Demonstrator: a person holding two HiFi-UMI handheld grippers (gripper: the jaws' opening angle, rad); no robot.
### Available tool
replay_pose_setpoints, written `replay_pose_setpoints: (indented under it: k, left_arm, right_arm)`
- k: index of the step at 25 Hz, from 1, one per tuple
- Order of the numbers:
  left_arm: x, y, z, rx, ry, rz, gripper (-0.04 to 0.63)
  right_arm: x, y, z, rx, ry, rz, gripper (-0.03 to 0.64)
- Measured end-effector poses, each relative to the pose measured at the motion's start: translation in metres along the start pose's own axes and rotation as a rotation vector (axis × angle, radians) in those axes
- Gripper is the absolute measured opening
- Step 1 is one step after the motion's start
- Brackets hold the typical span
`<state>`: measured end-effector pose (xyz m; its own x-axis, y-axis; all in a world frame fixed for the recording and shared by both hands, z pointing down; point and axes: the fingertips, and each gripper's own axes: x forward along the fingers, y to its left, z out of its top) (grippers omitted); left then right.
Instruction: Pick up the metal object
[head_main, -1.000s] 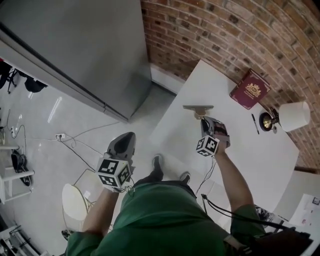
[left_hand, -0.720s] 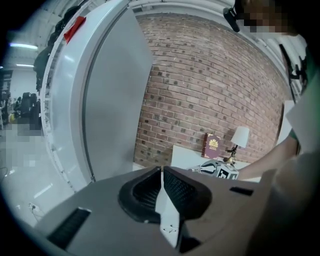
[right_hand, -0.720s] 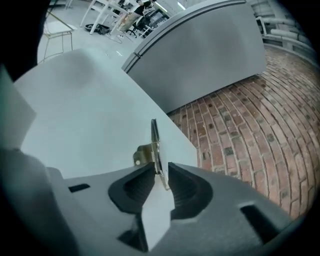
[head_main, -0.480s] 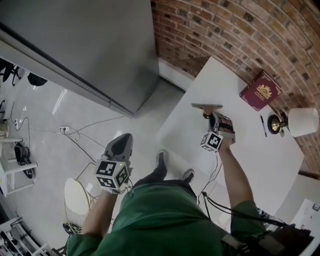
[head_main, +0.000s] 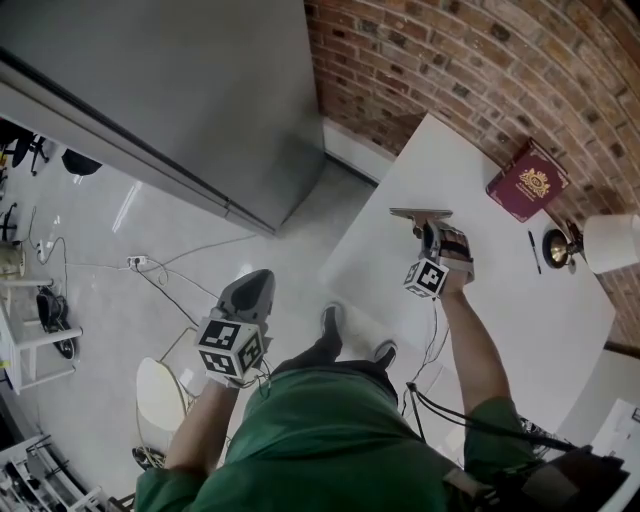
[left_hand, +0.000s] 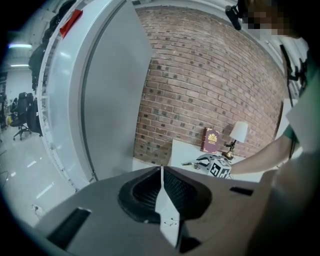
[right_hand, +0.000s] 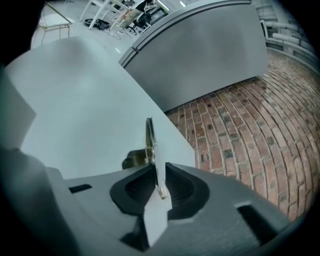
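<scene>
Metal object (right_hand: 148, 136) pinched in right gripper (right_hand: 158, 186); left gripper (left_hand: 162, 200) jaws pressed together.

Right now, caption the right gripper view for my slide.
Right gripper shut on a thin flat metal object, edge-on over the white table, red brick wall behind.

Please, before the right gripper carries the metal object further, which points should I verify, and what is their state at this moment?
1. Right gripper jaws shut on the metal object: ok.
2. Metal object lifted free of the table: cannot tell.
3. Left gripper shut, empty, over the floor and away from the table: ok.
4. Red book apart from the held object: ok.
5. Lamp at the far table edge, out of the way: ok.
</scene>
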<state>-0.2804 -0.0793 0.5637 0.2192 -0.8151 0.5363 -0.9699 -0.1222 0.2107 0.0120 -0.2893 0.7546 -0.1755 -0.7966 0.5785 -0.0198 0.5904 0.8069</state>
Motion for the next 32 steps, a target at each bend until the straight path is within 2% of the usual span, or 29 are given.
replay_pose_setpoints:
  k: [6,12,15,25,32]
  left_arm:
    - [-0.008,0.003,-0.006,-0.006,0.006,0.014,0.015]
    - [-0.010,-0.003,-0.008,-0.016,0.007,0.012,0.015]
    - [-0.007,-0.014,-0.007,-0.016,0.002,-0.005,0.015]
    - [0.016,-0.066,0.004,-0.010,-0.021,-0.091,0.015]
    - [0.027,-0.105,0.016,0.002,-0.049,-0.159,0.015]
  right_arm:
    - [0.001,-0.001,0.000,-0.022,0.006,0.007,0.020]
    - [-0.013,-0.009,0.000,0.067,-0.003,0.036,0.008]
    - [-0.026,-0.017,-0.003,0.190,-0.019,0.064,0.008]
    - [-0.093,-0.056,-0.005,0.731,-0.193,0.147,0.006]
    - [-0.142,-0.088,-0.011,0.973,-0.332,0.128,0.006]
